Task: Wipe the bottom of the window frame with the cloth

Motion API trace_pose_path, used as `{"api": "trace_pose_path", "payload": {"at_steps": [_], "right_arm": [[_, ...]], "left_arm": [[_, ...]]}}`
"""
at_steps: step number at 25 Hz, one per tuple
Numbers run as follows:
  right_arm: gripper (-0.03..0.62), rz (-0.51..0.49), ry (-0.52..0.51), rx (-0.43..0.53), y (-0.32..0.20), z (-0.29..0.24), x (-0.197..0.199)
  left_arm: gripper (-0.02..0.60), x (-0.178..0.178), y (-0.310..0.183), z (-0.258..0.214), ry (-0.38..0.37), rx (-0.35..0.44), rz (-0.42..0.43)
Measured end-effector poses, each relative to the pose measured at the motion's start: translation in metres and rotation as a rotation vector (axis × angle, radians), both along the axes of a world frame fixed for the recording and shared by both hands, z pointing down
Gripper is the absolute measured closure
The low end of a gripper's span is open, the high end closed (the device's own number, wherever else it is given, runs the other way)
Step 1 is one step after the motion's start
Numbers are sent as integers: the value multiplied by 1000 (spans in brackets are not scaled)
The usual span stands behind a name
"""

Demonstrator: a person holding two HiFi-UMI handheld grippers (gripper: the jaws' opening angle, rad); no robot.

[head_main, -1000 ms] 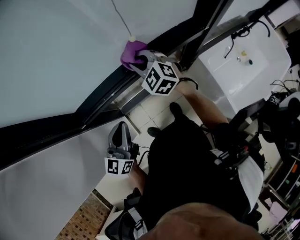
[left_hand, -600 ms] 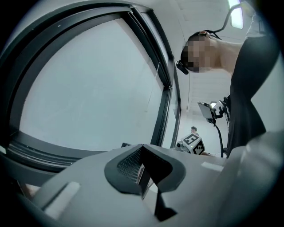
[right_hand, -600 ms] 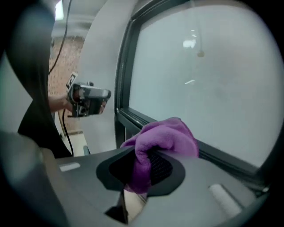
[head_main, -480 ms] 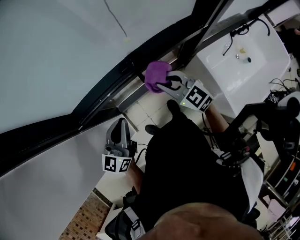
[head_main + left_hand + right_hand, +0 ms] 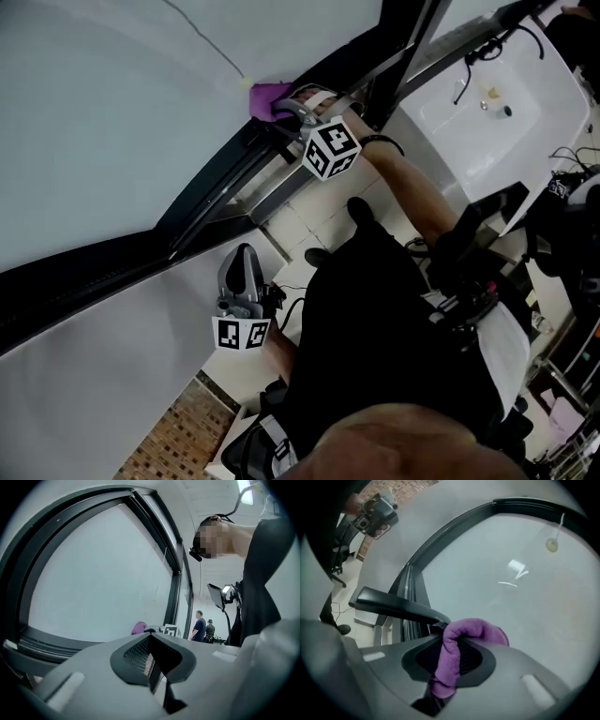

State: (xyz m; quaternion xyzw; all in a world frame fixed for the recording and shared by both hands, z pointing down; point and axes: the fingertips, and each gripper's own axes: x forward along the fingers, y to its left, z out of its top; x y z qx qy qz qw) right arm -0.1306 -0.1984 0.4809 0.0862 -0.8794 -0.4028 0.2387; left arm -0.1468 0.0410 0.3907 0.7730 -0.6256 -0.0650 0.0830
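Floor tiles (image 5: pixel 314 217) lie below the left gripper (image 5: pixel 246 255), held low with its jaws together and empty. Farther out, the right gripper (image 5: pixel 296 105) clamps the purple cloth (image 5: pixel 266 96) against the window frame (image 5: pixel 211 192) at its bottom rail, whose length runs away leftward.

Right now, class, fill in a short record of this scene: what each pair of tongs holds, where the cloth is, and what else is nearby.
Right tongs: shut on the purple cloth
Left tongs: shut, nothing between them, held low, apart from the window
Cloth position: up at the dark window frame, beside the glass
Nearby: white sink, past the frame on the right
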Motion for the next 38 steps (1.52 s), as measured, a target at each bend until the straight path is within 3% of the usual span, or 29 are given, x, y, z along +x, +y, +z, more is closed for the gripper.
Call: {"api": "trace_pose_path", "payload": {"at_steps": [7,11,13,15,17,19,21,22,24,28,31,34,38], "right_arm": [[529,-121,26,44,44,-8,28],[530,-195,97,87,83,-6,58],[530,-295,141,20,114,-3,80],[530,-371,95,-151,134,-14,96],[530,-276,-43,-274,112,-37,94],[530,-47,-167,-306,57,-51,78],[529,139,-236,-335,6,-49,55],[530,185,-246,-363,-8,-44,41],[529,200,-217,-403,-19,-30,14],[530,175,-107,-382,-11,-3,-7],[531,203,-68,-376,-15,0,1],[530,339,21,-294,-38,4,26],[530,421,-48,-295,-47,-14,48]], "left_arm": [[580,1,-2,3,2,-1,14],[580,7,-10,5,4,2,46],[580,11,-14,7,5,1,61],[580,13,-16,8,8,-1,72],[580,13,-16,9,9,-2,78],[580,14,-17,9,8,-2,83],[580,17,-17,8,5,1,82],[580,18,-16,7,3,1,77],[580,19,-12,4,2,2,58],[580,9,0,1,2,0,3],[580,1,5,2,0,2,-23],[580,0,7,2,0,5,-27],[580,-1,7,3,4,8,-21]]}}
